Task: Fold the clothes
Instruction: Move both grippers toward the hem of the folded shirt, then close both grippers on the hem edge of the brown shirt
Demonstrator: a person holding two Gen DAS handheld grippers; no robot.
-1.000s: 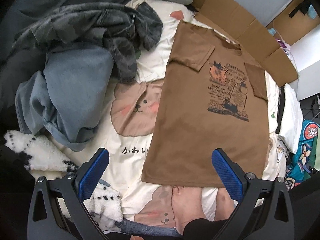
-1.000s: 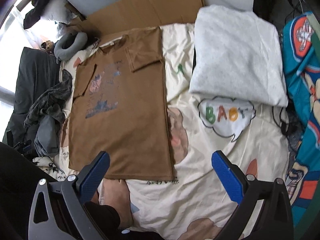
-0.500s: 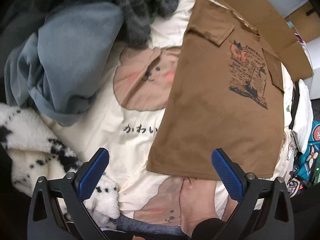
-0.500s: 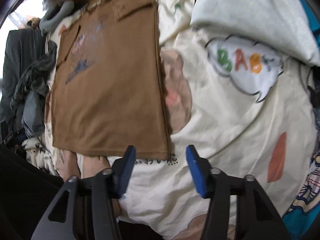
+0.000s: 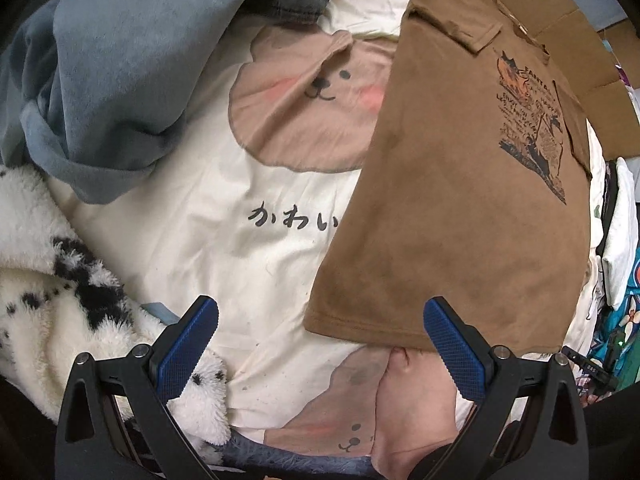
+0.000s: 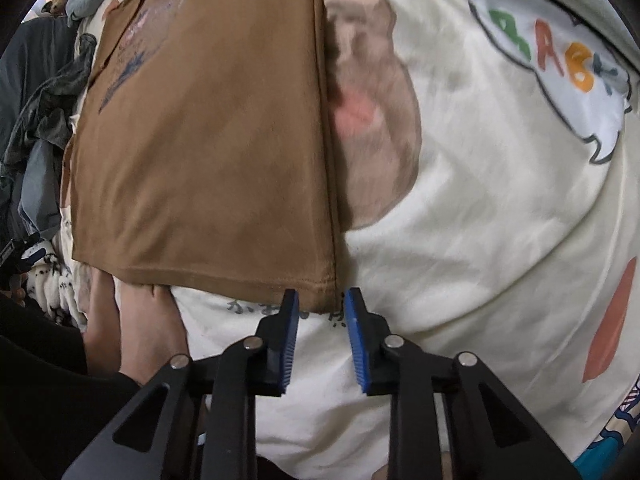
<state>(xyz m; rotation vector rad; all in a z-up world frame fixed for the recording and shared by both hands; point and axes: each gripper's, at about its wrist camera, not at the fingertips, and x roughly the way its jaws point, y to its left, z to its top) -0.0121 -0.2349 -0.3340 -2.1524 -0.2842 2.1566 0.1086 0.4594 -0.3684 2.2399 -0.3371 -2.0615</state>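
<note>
Brown T-shirt (image 5: 452, 184) lies flat on a cream cartoon-print bedsheet (image 5: 224, 248), sleeves folded in over the chest.

Left gripper (image 5: 320, 336) is spread wide and holds nothing; the shirt's near left hem corner sits between its blue pads, closer to the right-hand one.

Right gripper (image 6: 320, 308) is narrowed to a small gap at the hem's right corner. The pads sit either side of that corner, not closed on cloth.

Collar end is cut off in the right wrist view; the chest print is blurred there. Bare feet (image 5: 408, 408) partly tuck under the hem. Whether the right pads touch fabric: cannot tell.

Long axis runs away from both grippers, hem nearest, collar far, toward flattened cardboard (image 5: 568, 44).
</note>
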